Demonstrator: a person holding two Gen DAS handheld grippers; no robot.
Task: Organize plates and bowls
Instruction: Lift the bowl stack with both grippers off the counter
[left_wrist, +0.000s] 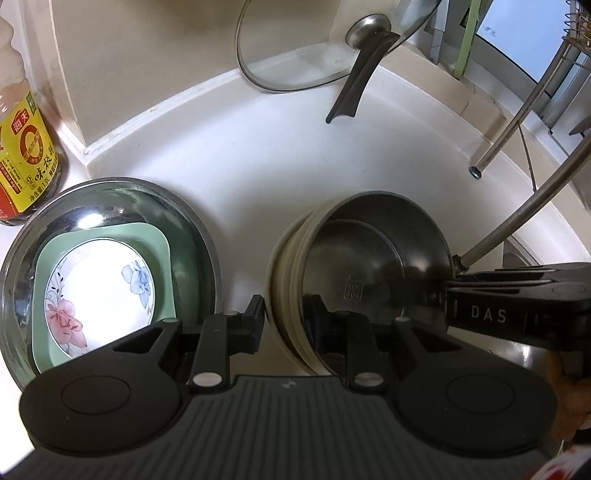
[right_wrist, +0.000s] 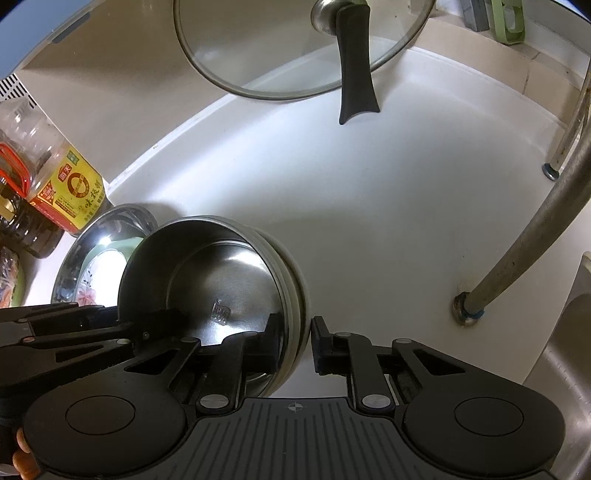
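Note:
A stack of nested steel bowls with cream outer walls stands tilted on the white counter. My left gripper is shut on its left wall, one finger inside and one outside. My right gripper is shut on the opposite wall of the bowl stack, and its inner finger shows inside the bowl in the left wrist view. To the left sits a large steel basin that holds a green square plate with a white floral plate on top.
A glass lid with a black handle leans against the back wall. A sauce bottle stands behind the basin. A metal tap pipe and a rack leg rise at the right, beside a sink edge.

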